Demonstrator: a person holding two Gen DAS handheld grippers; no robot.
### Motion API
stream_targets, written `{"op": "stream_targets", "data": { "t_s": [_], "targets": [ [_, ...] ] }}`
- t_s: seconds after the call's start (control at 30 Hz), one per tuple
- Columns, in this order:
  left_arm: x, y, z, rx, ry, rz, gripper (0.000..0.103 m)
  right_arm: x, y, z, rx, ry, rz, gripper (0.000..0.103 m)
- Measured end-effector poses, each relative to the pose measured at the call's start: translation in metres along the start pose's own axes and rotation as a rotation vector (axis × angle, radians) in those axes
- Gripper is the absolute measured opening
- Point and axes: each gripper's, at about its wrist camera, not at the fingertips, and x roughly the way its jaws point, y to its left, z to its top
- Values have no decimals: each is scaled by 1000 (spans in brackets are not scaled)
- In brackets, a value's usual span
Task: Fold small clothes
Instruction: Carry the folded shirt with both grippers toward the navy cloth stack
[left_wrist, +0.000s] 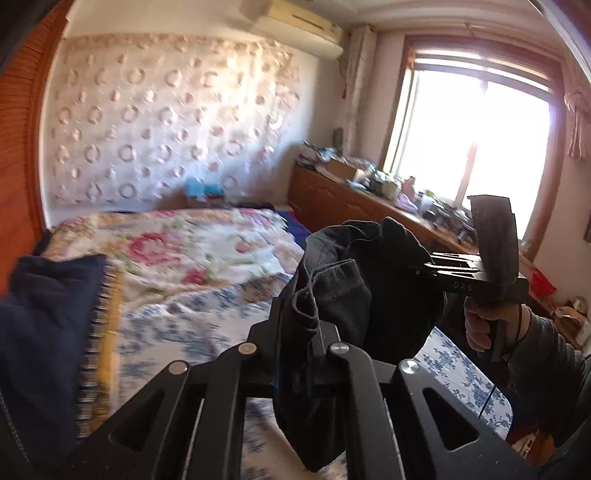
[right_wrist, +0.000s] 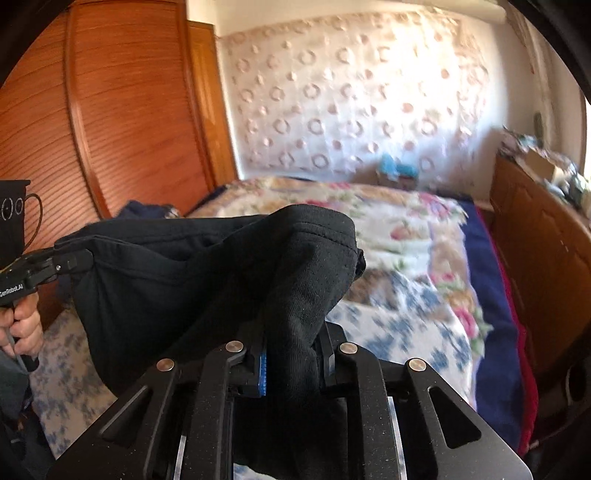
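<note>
A small black garment (left_wrist: 354, 295) hangs in the air over the bed, stretched between both grippers. At the bottom of the left wrist view, my left gripper (left_wrist: 303, 325) is shut on one bunched edge of it. My right gripper (left_wrist: 424, 266), held by a hand (left_wrist: 480, 332), pinches the far edge from the right. In the right wrist view the black garment (right_wrist: 207, 273) drapes over my right gripper (right_wrist: 291, 354), whose pads press on a thick fold. My left gripper (right_wrist: 77, 261) clamps the opposite corner at the left. The cloth sags between them.
Below lies a bed with a floral quilt (left_wrist: 192, 251) and a blue-patterned sheet (right_wrist: 399, 332). Dark blue folded fabric (left_wrist: 48, 332) sits at the left. A cluttered wooden cabinet (left_wrist: 343, 206) runs under the window (left_wrist: 472, 136). A wooden wardrobe (right_wrist: 122, 122) stands at the left.
</note>
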Motion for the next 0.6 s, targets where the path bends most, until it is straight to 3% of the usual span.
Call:
{"op": "stream_targets", "data": {
  "t_s": [0.3,0.6],
  "targets": [
    [-84,76,-4,-61,-112,192,7,38,91,69,-148,-65,136,15],
    [-132,172,-37,-208,-168,384,7,132,212,156,-339,-61,265,15]
  ]
}}
